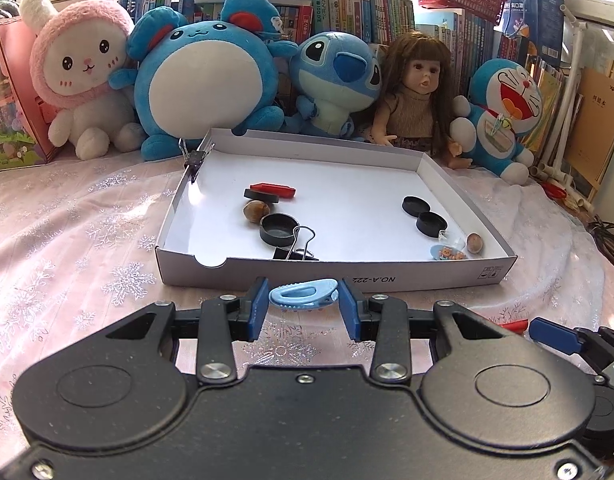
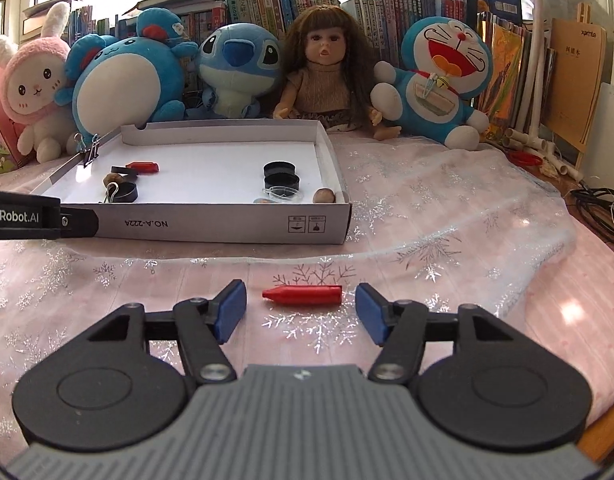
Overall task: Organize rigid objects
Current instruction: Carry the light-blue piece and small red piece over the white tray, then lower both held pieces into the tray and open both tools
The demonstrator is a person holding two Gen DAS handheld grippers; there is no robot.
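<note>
My left gripper [image 1: 303, 298] is shut on a light blue plastic clip [image 1: 307, 292], held just in front of the near wall of a shallow white cardboard box [image 1: 347, 278]. In the box lie a red crayon [image 1: 275, 190], several black round caps [image 1: 279, 230], two nuts [image 1: 254, 212], a black binder clip [image 1: 297, 250] and a small blue trinket [image 1: 447, 254]. My right gripper [image 2: 301, 295] stands open over the pink cloth. A second red crayon [image 2: 307, 295] lies flat between its blue pads, with a gap on each side.
Plush toys [image 1: 195, 72] and a doll [image 1: 417, 92] line the back in front of rows of books [image 1: 367, 8]. A binder clip [image 1: 193, 158] is fixed on the box's left rim. White pipes [image 2: 527, 140] and cables [image 2: 599, 208] lie at the right.
</note>
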